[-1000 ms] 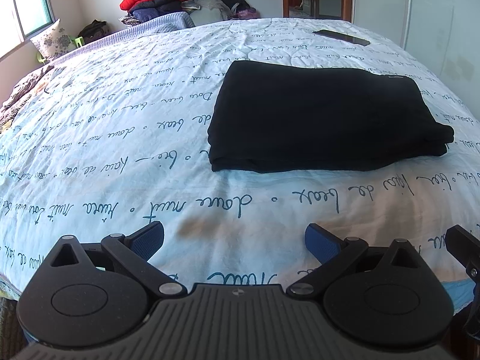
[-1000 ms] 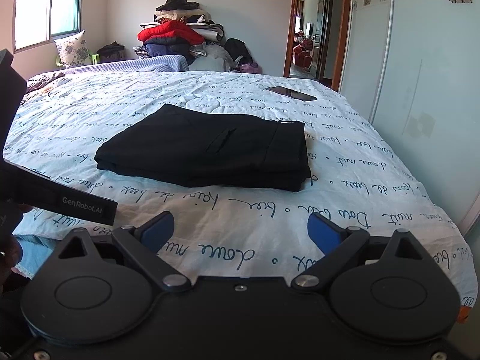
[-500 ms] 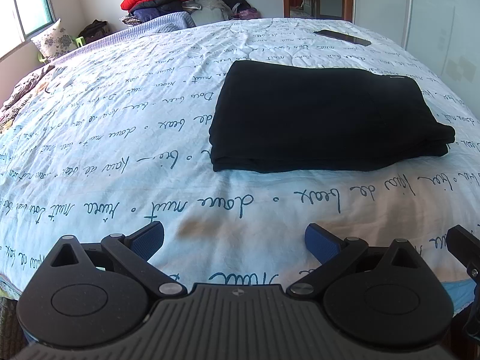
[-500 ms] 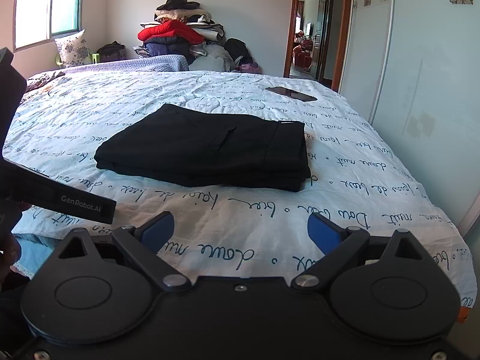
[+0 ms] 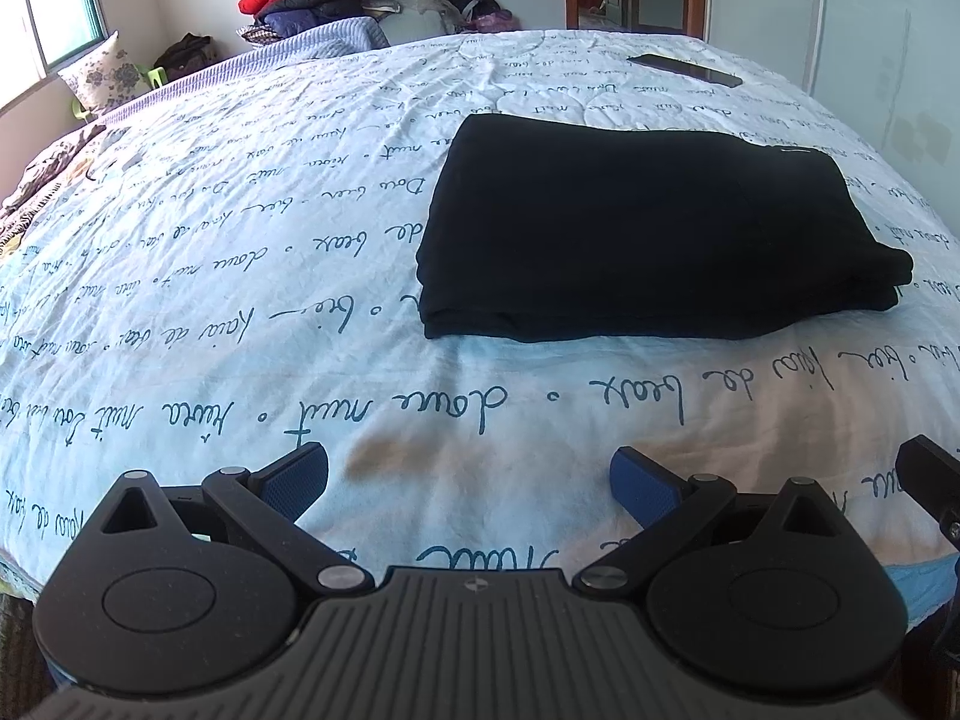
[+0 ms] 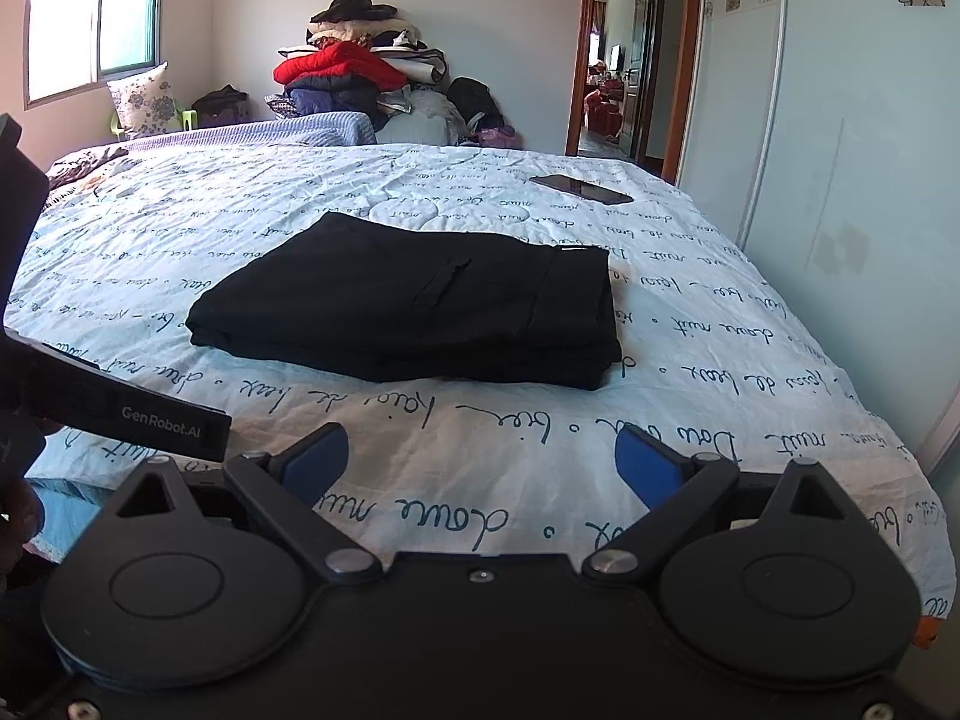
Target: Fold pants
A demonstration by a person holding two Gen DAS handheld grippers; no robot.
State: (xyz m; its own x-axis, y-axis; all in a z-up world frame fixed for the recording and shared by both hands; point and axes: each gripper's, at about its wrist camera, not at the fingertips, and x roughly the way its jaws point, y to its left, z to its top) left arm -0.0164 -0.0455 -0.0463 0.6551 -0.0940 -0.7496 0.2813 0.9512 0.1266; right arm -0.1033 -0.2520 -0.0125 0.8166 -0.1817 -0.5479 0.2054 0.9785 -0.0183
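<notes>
Black pants [image 5: 648,234] lie folded in a flat rectangle on the bed, also seen in the right wrist view [image 6: 420,306]. My left gripper [image 5: 469,483] is open and empty, held over the near edge of the bed, well short of the pants. My right gripper [image 6: 481,468] is open and empty, also near the bed's front edge, apart from the pants. Part of the left gripper's body [image 6: 120,414] shows at the left of the right wrist view.
The bed has a white cover with blue script [image 5: 240,276]. A dark phone [image 6: 581,189] lies at the far right of the bed. A pile of clothes [image 6: 354,78] stands behind the bed. A wardrobe door [image 6: 840,180] is on the right, a pillow [image 6: 144,99] far left.
</notes>
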